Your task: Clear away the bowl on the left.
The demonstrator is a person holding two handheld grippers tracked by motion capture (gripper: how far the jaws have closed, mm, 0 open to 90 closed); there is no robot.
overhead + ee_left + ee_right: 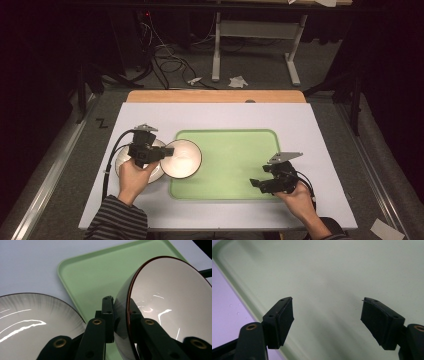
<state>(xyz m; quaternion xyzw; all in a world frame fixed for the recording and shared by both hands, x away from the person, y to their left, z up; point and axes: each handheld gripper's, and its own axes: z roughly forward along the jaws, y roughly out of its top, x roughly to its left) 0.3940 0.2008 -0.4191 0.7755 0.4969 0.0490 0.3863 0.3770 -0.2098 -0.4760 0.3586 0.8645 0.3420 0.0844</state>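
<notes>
A white bowl (182, 158) with a dark brown rim hangs tilted over the left edge of the green tray (235, 150). My left gripper (161, 153) is shut on its rim. In the left gripper view the two black jaws pinch the bowl (170, 302) wall, one pad inside and one outside. A white plate (122, 162) with a grey streaked rim lies on the white table under my left hand, and the plate (27, 322) fills the lower left there. My right gripper (256, 183) hovers open over the tray's front right part, nothing between its pads (283, 320).
The green tray (332, 277) lies in the middle of the white table top (220, 115). A wooden strip (215, 96) runs along the table's far edge. Beyond it stand a desk frame (255, 45), cables and scraps of paper on the floor.
</notes>
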